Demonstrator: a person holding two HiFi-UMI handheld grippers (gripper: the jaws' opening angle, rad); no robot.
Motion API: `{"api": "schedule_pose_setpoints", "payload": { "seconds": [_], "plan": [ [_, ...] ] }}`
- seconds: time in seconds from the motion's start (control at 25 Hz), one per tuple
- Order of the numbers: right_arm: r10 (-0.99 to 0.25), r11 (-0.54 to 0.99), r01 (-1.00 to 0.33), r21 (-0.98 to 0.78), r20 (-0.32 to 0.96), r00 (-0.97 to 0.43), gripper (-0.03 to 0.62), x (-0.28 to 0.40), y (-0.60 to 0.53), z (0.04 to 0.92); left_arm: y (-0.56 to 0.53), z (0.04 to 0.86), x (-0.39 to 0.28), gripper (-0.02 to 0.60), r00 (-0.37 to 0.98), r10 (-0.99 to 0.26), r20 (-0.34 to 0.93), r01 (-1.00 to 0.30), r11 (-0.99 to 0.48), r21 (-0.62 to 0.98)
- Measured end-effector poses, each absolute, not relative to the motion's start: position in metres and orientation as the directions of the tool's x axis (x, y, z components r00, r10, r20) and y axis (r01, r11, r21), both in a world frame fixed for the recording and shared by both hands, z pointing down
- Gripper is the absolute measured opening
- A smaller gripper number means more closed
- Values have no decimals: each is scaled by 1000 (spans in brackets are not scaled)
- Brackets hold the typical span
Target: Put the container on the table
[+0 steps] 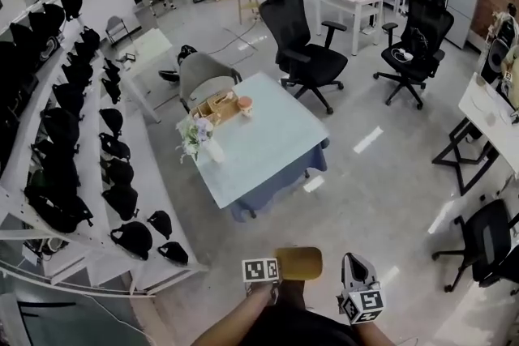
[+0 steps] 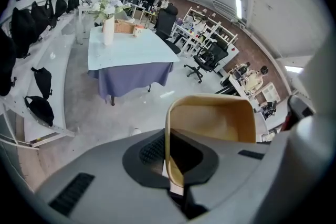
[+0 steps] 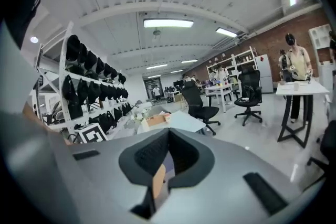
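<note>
Two grippers held low, container well apart from the worktop

Left gripper (image 2: 169,157) is clamped on one side wall of the tan container (image 2: 212,122), open mouth turned forward, held in the air just beside the right gripper (image 3: 163,162) but apart from it. Right gripper's jaws are together; a thin tan sliver shows in the slit, and I cannot tell what it is. Worktop (image 1: 272,138) stands well ahead across grey floor (image 1: 324,215), pale blue top over a darker blue cloth. Its far-left corner carries a vase of flowers (image 1: 199,138), a wooden box (image 1: 217,105) and a cup (image 1: 245,104). A grey chair (image 1: 207,77) sits at its far edge and a black office chair (image 1: 300,40) beyond it. White shelves (image 1: 154,166) with black bags run along the left.
</note>
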State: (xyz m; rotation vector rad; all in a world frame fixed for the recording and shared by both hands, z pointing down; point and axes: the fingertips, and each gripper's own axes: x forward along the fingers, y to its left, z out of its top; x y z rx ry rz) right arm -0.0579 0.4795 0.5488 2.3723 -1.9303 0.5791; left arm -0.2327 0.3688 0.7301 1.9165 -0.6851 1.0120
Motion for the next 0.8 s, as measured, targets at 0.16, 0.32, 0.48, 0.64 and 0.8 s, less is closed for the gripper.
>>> {"api": "schedule_pose_setpoints", "payload": {
  "seconds": [0.16,0.32,0.48,0.64,0.8],
  "plan": [
    [-935,-213,-965,-153,317,156,-2,-33,424,545,324,733,-207,8,527,-64,847,-755,-493,432],
    [-931,-185,-973,-137,341,129,-2,-15,372,540,280,734,-186,8,537,-52,842,-747,-494,445],
    [-928,-165,-976,-139,357,106,-2,3,319,537,236,733,-173,8,541,-47,840,-740,-500,449],
    [-922,-180,-973,-143,369,116,-2,20,278,537,202,734,-157,8,539,-23,842,-718,-536,445],
    [-926,-160,-979,-124,362,105,-2,31,243,537,173,737,-142,8,551,-17,835,-720,-516,465]
  ]
}}
